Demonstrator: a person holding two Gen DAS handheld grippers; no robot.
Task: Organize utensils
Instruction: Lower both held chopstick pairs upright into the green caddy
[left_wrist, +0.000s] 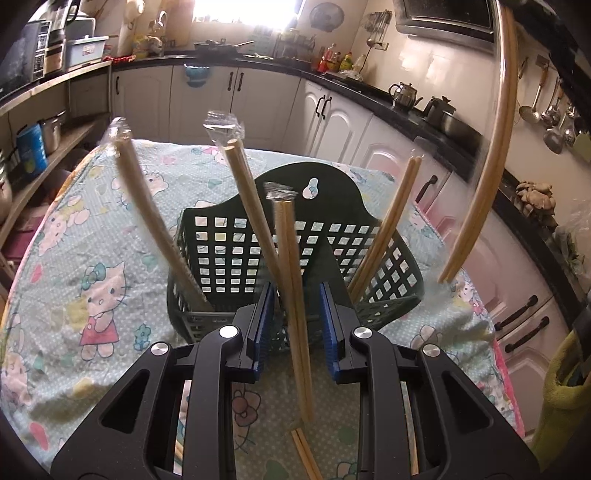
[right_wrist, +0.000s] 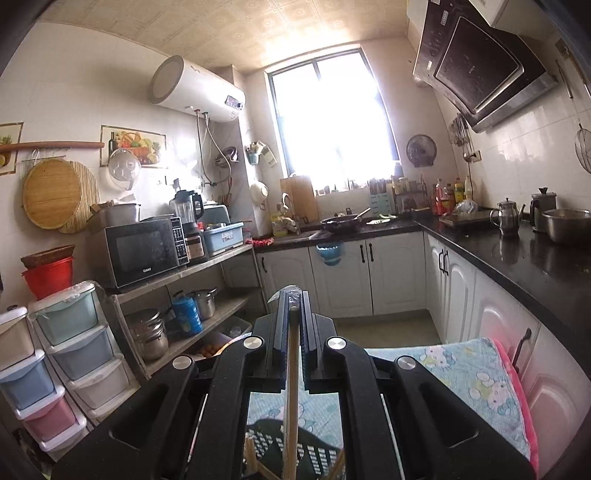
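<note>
Three wrapped pairs leaned in the basket on the cloth. Left gripper stood released around one pair, apart from both pads. Right gripper clenched a pair above the basket.

The left wrist camera sat just behind its own fingers, close above the patterned tablecloth, tilted down at the green basket with the far counter beyond; the right wrist camera looked from higher, nearly level, across the kitchen toward the window; both views shared the basket, the cloth and the far cabinets.
</note>
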